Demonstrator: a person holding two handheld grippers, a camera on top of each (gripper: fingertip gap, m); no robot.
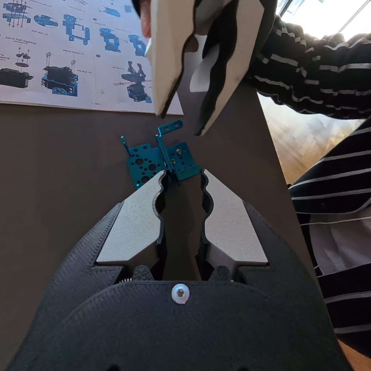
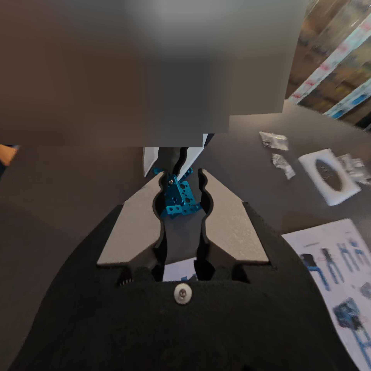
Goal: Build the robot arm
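Note:
A blue metal bracket assembly (image 1: pixel 152 160) with many holes and small brass screws lies on the dark table (image 1: pixel 60 160). My left gripper (image 1: pixel 183 172) is open, its tips at the assembly's near edge, with the upright middle fin just inside the left fingertip. My right gripper (image 1: pixel 179 123) comes in from the far side, open, its tips just above and beyond the assembly. In the right wrist view the assembly (image 2: pixel 177 196) sits between the open fingers of my right gripper (image 2: pixel 181 172). The left gripper's white fingers (image 2: pixel 191 158) face it from behind the assembly.
A printed assembly manual (image 1: pixel 70 60) lies at the table's back left and also shows in the right wrist view (image 2: pixel 331 281). Small bags of hardware (image 2: pixel 274 139) and a white foam piece (image 2: pixel 329 176) lie to the right. The table edge (image 1: pixel 281 160) and a striped sleeve (image 1: pixel 321 70) are at right.

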